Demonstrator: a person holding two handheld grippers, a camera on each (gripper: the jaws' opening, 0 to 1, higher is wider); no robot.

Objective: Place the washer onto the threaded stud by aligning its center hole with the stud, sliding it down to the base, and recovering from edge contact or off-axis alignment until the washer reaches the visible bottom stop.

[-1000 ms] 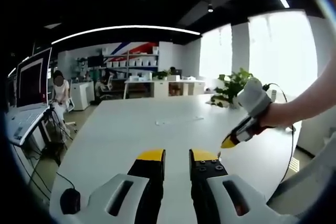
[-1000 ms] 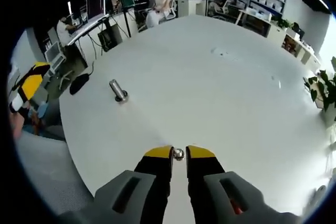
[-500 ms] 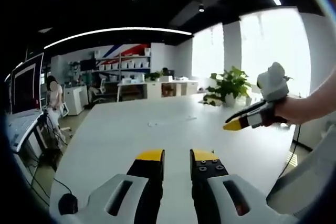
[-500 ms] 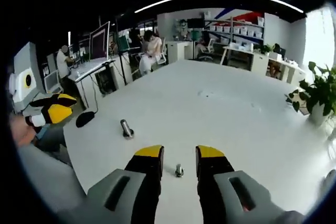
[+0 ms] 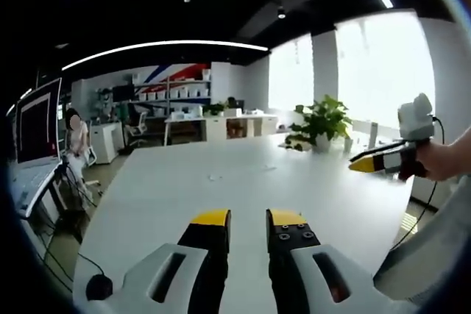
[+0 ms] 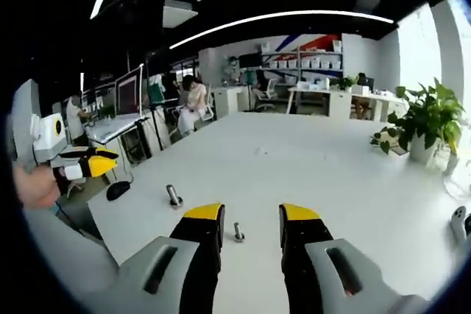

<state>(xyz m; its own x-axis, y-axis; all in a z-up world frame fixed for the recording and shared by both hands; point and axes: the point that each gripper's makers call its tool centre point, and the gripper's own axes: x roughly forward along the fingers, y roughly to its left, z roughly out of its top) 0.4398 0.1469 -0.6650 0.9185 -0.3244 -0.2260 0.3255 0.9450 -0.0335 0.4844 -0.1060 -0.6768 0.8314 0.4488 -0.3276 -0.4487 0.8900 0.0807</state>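
1. In the right gripper view, the right gripper (image 6: 250, 215) hangs low over the white table (image 6: 331, 159). Its jaws are wide apart and hold nothing.
2. A small metal piece (image 6: 238, 232) stands on the table in the gap between these jaws, touching neither one. I judge it is the washer, but it is too small to be sure.
3. A taller metal post (image 6: 174, 196) stands near it, to the left in this view and a little farther away. This is probably the threaded stud. The two things are apart, so the washer is not yet on the stud.
4. To do the step well, centre the small piece between the fingertips, close gently on its edge, and lift it straight up.
5. Then bring the hole exactly above the top of the post and keep the washer level before lowering it. If it tilts, it will catch on the thread.
6. In the left gripper view, the left gripper (image 5: 249, 218) has a narrow gap between its jaws and grips nothing. It could hold the base of the post steady.
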